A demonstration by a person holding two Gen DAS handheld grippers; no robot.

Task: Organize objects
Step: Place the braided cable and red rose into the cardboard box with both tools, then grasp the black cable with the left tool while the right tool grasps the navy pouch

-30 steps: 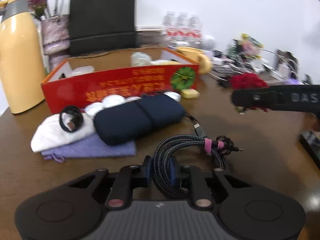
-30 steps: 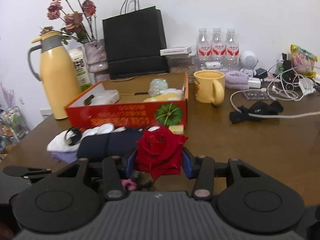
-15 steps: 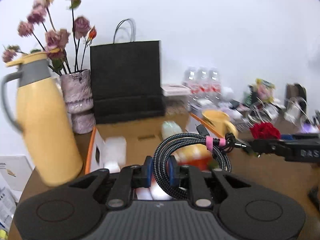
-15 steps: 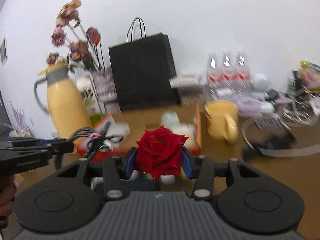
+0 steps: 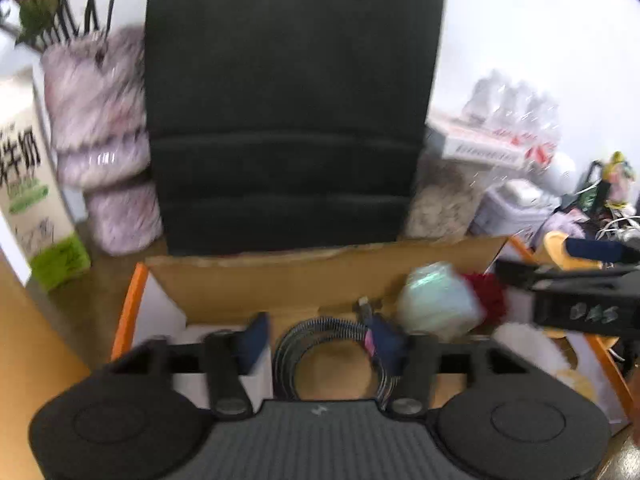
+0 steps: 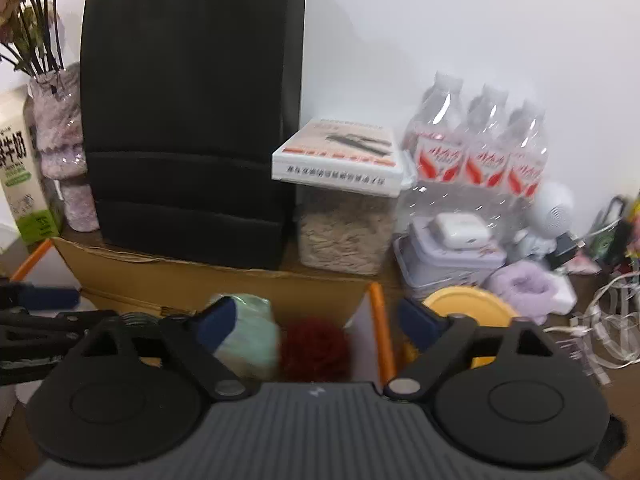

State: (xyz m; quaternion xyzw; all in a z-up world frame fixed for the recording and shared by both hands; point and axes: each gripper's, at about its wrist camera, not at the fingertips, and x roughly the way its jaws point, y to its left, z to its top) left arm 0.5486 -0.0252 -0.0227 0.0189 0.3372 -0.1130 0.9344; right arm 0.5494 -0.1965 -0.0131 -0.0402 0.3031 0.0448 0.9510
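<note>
A tall black paper bag (image 5: 292,104) stands against the wall behind an open cardboard box (image 5: 320,268) with orange edges, and fills most of both views. To its left are a mottled purple vase (image 5: 96,136) and a milk carton (image 5: 28,200); to its right, three water bottles (image 6: 476,148), a clear tub of grain (image 6: 344,236) with a white book (image 6: 340,160) on top, and a yellow mug (image 6: 468,304) just outside the box wall.

Both grippers hang over the box. The left gripper (image 5: 320,336) has its jaws opening, and the coiled braided cable (image 5: 320,344) lies between them, apart from the left pad; whether the right pad still touches it is unclear in the blur. The cable sits over the box floor. The right gripper (image 6: 316,320) also has its jaws opening, well clear of the red rose (image 6: 314,348), which is inside the box near the right wall, beside a pale green wrapped bundle (image 6: 252,332).
</note>
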